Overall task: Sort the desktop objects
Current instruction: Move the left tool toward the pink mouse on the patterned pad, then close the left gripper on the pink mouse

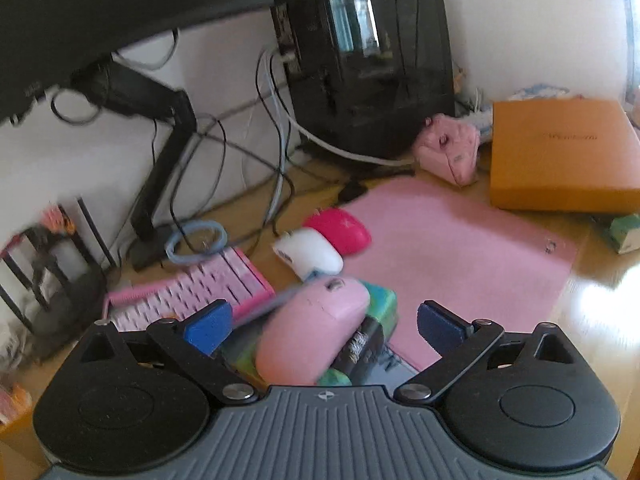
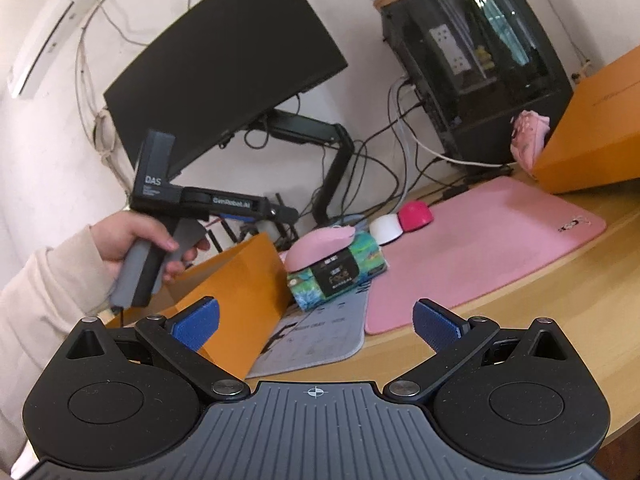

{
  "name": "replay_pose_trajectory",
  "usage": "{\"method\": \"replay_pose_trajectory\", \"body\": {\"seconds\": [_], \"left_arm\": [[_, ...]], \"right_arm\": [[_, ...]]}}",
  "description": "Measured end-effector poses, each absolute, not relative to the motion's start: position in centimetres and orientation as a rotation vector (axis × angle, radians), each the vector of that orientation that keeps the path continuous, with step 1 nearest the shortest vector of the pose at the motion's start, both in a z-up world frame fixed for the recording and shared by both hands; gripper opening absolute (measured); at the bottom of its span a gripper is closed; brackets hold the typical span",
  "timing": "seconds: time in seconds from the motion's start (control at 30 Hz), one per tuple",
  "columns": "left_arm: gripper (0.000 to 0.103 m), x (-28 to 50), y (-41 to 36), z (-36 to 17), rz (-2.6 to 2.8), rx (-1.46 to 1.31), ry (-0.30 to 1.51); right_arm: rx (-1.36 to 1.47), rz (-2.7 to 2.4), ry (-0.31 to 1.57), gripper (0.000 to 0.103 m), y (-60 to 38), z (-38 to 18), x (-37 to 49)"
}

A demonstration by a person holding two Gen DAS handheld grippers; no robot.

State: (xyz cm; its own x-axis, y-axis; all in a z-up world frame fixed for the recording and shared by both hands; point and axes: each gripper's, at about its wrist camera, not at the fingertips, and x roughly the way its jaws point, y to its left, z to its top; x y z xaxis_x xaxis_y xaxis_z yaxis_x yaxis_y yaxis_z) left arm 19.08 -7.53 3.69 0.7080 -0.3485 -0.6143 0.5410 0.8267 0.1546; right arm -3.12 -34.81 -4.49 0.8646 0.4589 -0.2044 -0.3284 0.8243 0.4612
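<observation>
A pale pink mouse (image 1: 312, 332) lies on top of a green patterned box with a black label (image 1: 382, 306). My left gripper (image 1: 324, 326) is open, its blue pads on either side of the mouse and clear of it. The right wrist view shows the same mouse (image 2: 320, 246) on the box (image 2: 340, 274), left of the pink desk mat (image 2: 480, 248). My right gripper (image 2: 316, 326) is open and empty, hanging back over the desk's front edge. A white mouse (image 1: 310, 254) and a magenta mouse (image 1: 340, 230) sit side by side at the mat's far left corner.
A pink keyboard (image 1: 192, 296) and a blue ring (image 1: 196, 236) lie left of the mice. An orange box (image 1: 560, 156) stands at the back right, and another orange box (image 2: 236, 280) sits by my right gripper. A monitor arm (image 1: 160, 168), cables and a black PC case (image 1: 368, 60) line the wall. A hand (image 2: 132, 240) holds the left tool.
</observation>
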Motion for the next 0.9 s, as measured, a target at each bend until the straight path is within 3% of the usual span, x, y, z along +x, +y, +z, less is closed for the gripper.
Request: {"method": "replay_pose_trajectory", "body": {"seconds": [0.27,0.9], "left_arm": [[0.103,21.4,-9.1,3.1,-0.581,0.512,0.703],[0.1,26.9,-9.6,-1.6,-0.651,0.589,0.865]], "right_arm": [[0.517,0.436,0.356,0.103,-35.4,-5.1,-2.3],[0.522,0.463,0.399,0.103,-34.3,-5.7,-1.5]]}}
